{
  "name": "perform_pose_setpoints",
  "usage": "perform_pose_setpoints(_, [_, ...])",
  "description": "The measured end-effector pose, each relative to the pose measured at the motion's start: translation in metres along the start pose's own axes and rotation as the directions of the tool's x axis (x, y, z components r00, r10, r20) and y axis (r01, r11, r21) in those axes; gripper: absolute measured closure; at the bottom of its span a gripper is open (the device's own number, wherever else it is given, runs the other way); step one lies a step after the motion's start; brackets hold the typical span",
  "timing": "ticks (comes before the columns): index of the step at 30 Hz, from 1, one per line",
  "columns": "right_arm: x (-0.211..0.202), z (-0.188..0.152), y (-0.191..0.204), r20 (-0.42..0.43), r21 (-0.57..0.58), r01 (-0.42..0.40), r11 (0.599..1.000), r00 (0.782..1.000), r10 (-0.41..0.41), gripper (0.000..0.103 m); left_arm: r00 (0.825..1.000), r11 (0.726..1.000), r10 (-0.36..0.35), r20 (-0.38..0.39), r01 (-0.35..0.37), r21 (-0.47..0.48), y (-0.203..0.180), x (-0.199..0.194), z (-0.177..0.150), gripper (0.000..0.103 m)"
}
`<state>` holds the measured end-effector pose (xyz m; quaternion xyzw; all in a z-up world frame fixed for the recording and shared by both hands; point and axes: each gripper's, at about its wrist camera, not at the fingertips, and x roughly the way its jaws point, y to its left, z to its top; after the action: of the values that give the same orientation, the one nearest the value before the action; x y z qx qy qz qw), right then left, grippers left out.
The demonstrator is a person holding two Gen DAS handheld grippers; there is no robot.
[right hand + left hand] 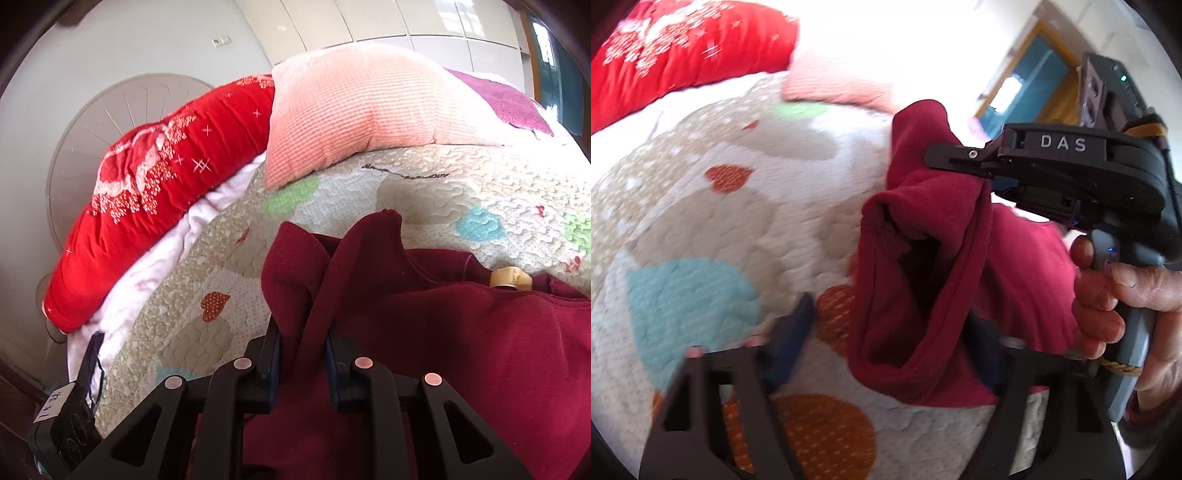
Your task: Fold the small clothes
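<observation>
Right wrist view: right hand-held gripper (303, 354) pinches maroon garment (461, 332) fold.

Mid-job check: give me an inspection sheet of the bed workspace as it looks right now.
Surface: quilted bedspread with coloured hearts and dots, on a bed.
Job's things: dark red garment, bunched, one edge lifted.
Clutter: red pillow; peach pillow; magenta towel behind it.
Grippers: right gripper shut on a fold of the garment; left gripper open, garment edge by its right finger, blurred.
Cables: dark cord at the bed edge.
Surroundings: white cupboard doors, round headboard, wood-framed door.
</observation>
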<state>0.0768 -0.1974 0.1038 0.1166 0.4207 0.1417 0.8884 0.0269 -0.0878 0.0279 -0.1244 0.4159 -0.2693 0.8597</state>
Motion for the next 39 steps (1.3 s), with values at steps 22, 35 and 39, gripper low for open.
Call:
perform_pose_setpoints(22, [-0.167,-0.073,-0.185,0.105,0.238,0.176,0.955,0.973,-0.205,0.089,0.967,0.92,-0.153,-0.202,0.214,0.329,-0.223,0.062,-0.034,0.079])
perform_pose_setpoints(35, [-0.171,-0.093,-0.223,0.179,0.407,-0.013,0.913,0.982,-0.066,0.04,0.996,0.92,-0.056,-0.072,0.08,0.385,-0.19,-0.002,-0.013,0.05])
perform_pose_setpoints(39, [-0.149,-0.083,-0.218,0.142,0.374,0.011,0.928,0.987,-0.069,0.041,0.993,0.936,-0.034,-0.113,0.071,0.346,-0.181,0.025,-0.009,0.05])
